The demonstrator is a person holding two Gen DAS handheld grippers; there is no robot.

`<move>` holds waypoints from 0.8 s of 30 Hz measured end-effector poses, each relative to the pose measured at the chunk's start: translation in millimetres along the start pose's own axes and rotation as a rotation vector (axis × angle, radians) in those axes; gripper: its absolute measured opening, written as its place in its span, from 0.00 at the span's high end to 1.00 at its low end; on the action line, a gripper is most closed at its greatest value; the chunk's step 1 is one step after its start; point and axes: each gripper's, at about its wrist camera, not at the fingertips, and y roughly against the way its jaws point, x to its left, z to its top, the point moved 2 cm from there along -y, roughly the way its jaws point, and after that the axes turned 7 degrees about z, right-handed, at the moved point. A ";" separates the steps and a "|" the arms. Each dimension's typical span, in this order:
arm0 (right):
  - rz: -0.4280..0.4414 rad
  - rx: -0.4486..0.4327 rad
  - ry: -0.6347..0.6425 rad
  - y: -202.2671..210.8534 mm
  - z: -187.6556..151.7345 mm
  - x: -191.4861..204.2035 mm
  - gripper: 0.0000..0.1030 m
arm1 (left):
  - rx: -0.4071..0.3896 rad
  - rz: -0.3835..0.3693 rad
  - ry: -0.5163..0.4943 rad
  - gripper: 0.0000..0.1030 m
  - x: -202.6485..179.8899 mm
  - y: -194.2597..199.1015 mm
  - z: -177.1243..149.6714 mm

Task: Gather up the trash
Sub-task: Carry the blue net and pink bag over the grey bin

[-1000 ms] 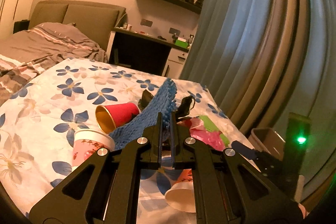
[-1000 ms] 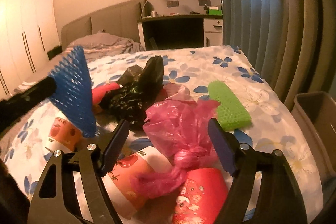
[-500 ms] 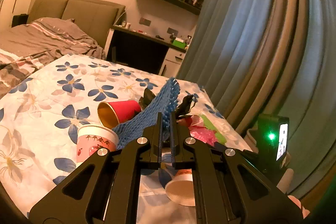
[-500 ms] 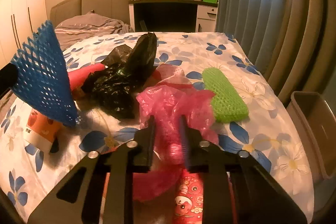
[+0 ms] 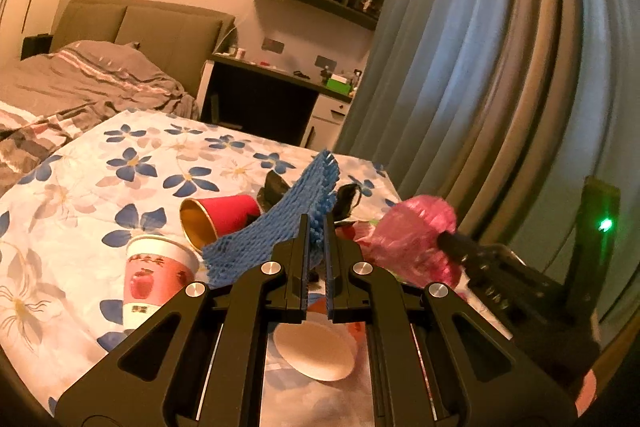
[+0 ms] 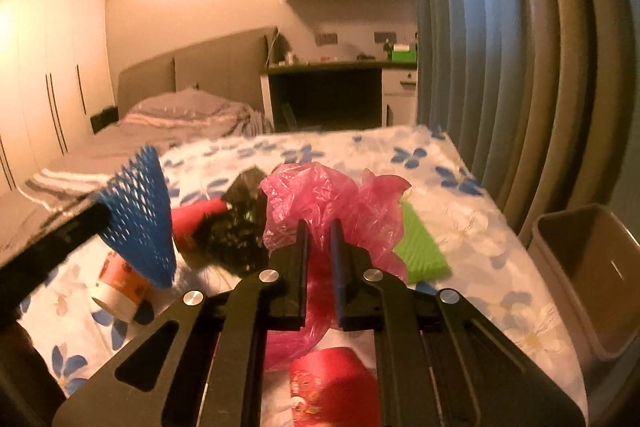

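Note:
On the flowered bedspread [image 5: 80, 195] lies a heap of trash. My left gripper [image 5: 316, 223] is shut on a blue foam net [image 5: 272, 231], which hangs above the bed and also shows in the right wrist view as the blue net [image 6: 140, 219]. My right gripper [image 6: 319, 227] has a crumpled pink plastic bag [image 6: 320, 195] pinched between its pads, with the jaws still closing on it. The pink bag [image 5: 412, 231] is raised off the bed. Beneath it lie a black bag [image 6: 240, 227] and a green foam net [image 6: 420, 247].
A red cup [image 5: 224, 215], an apple-print paper cup [image 5: 156, 271] and an overturned cup [image 5: 316, 347] lie near the left gripper. Another red cup [image 6: 328, 379] lies under the right gripper. A grey bin [image 6: 588, 267] stands beside the bed by the curtains [image 6: 520, 67].
My right gripper went from wide open around the pink bag to closed on it, then lifted the bag off the bed. The left gripper kept the blue net and barely moved.

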 end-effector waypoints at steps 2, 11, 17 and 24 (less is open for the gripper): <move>0.004 -0.020 -0.008 8.0 3.0 -4.3 0.89 | -0.002 -0.003 -0.007 0.95 -5.4 1.4 0.0; 0.001 -0.085 -0.032 40.3 7.9 -24.4 0.89 | -0.017 -0.029 -0.047 0.95 -33.1 9.5 -0.5; -0.011 -0.109 -0.046 57.3 5.0 -38.4 0.89 | -0.022 -0.052 -0.083 0.95 -56.4 12.4 -2.6; -0.041 -0.138 -0.075 77.7 0.3 -60.9 0.89 | -0.017 -0.090 -0.116 0.95 -85.5 11.4 -6.1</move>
